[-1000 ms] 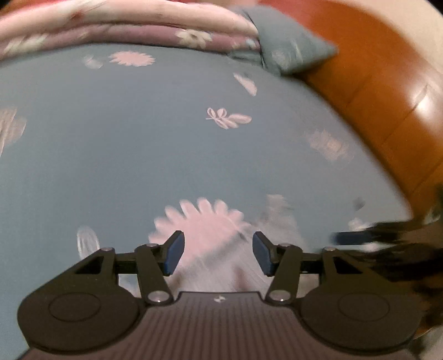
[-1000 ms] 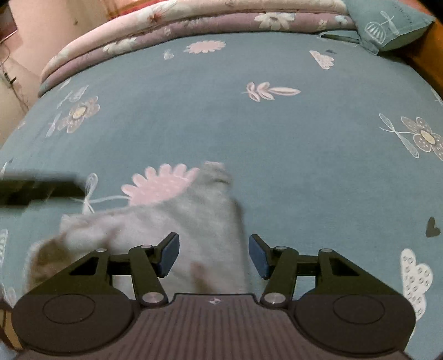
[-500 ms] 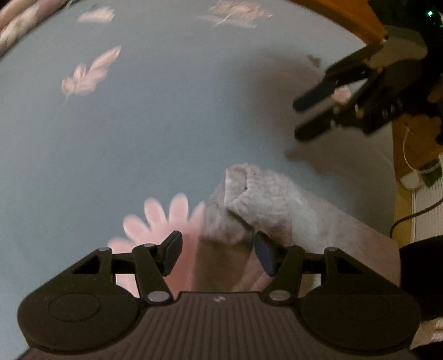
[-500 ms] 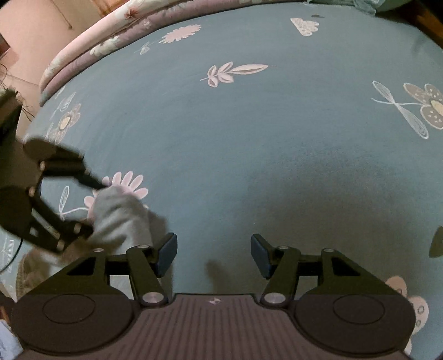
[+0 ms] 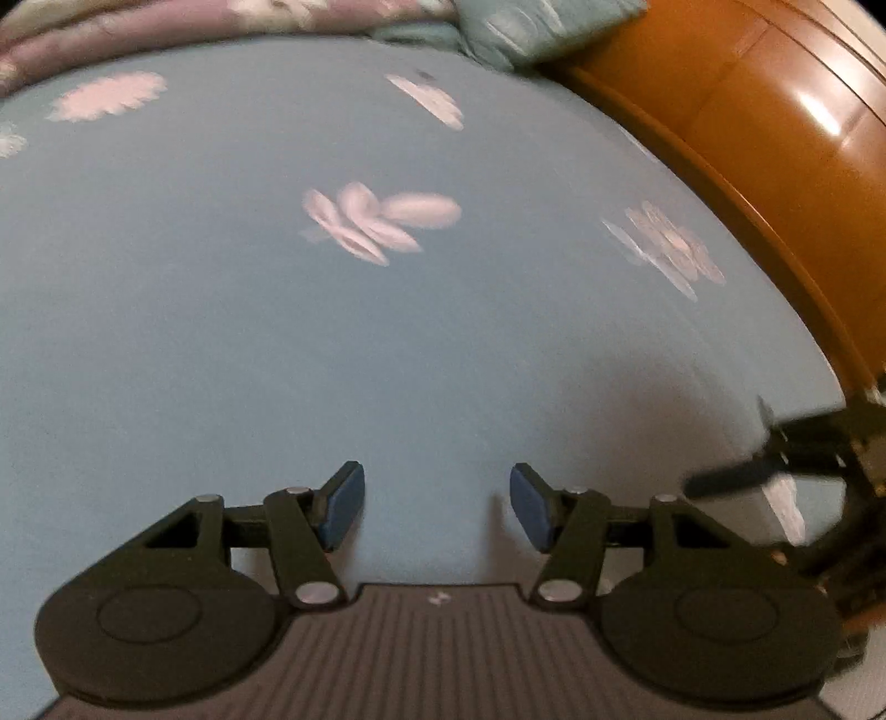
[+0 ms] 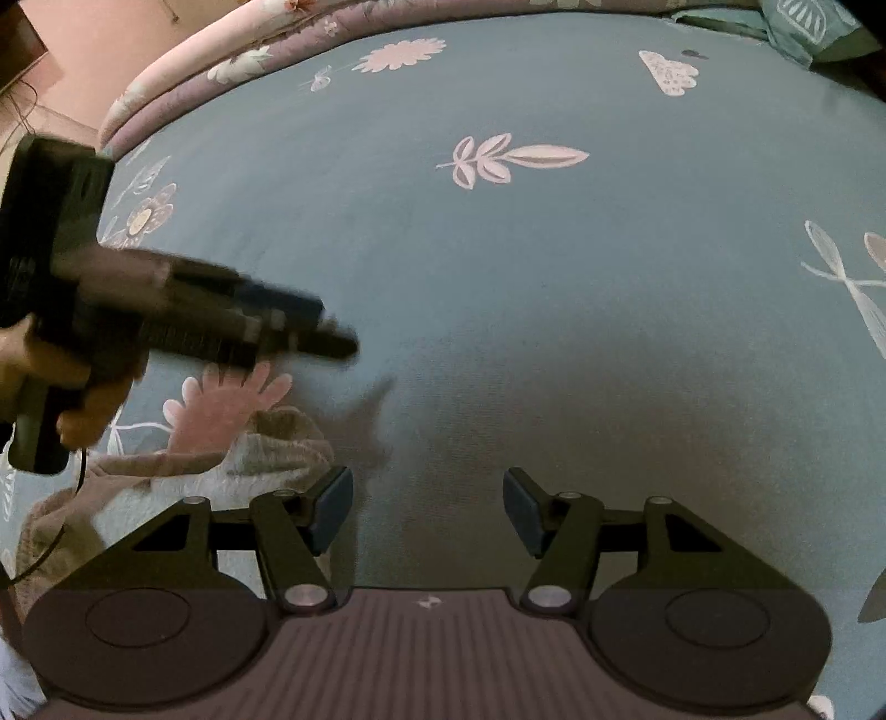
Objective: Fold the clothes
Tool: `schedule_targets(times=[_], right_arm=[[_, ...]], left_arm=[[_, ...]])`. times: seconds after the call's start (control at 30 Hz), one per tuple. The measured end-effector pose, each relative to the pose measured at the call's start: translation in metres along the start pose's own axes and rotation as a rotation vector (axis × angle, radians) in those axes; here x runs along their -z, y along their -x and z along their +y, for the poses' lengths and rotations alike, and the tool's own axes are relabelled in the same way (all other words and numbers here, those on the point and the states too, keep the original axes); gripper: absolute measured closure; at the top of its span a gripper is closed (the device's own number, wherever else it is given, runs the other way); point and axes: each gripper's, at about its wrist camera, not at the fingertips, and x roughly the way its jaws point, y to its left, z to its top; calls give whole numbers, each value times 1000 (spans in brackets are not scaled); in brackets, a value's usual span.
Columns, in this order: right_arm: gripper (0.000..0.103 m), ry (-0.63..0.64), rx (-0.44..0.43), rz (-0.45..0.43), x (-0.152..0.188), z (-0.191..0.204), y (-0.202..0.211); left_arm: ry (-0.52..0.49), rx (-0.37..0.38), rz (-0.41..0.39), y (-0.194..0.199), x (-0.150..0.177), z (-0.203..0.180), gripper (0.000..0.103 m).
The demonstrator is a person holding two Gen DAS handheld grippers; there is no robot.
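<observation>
A crumpled grey-beige garment (image 6: 266, 451) lies on the blue flowered bedsheet (image 6: 554, 310), at the lower left of the right wrist view. My right gripper (image 6: 426, 509) is open and empty, with its left finger just beside the garment's edge. In the same view my left gripper (image 6: 326, 338), held by a hand (image 6: 83, 387), hovers blurred above the garment and the pink flower print. In its own view the left gripper (image 5: 437, 509) is open over bare sheet (image 5: 332, 343), and no garment shows there. The right gripper (image 5: 775, 459) appears blurred at the right edge.
An orange wooden bed frame (image 5: 775, 166) runs along the right side. A teal pillow (image 5: 542, 27) and a folded pink-purple quilt (image 6: 232, 61) lie at the far end of the bed. A cable (image 6: 50, 548) hangs from the left gripper's handle.
The left gripper lifted off the garment and swung to face across the bed; the garment left its view. In the right wrist view the garment lies nearer the right gripper's left finger.
</observation>
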Motion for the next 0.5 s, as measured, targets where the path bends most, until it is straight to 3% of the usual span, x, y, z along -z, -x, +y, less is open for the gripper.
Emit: schedule_targets(times=[0.07, 0.17, 0.33, 0.4, 0.5], right_arm=[[37, 15, -1, -2, -3, 1, 3], [36, 7, -26, -1, -7, 0, 5], [35, -72, -181, 21, -29, -3, 2], [34, -74, -216, 37, -41, 0, -3], [34, -25, -220, 55, -57, 12, -7]], left_arm=[[27, 18, 2, 19, 3, 10, 37], [81, 69, 80, 35, 14, 20, 36], [169, 323, 202, 42, 55, -2, 31], [199, 370, 258, 31, 70, -12, 30], [194, 392, 243, 30, 76, -24, 30]])
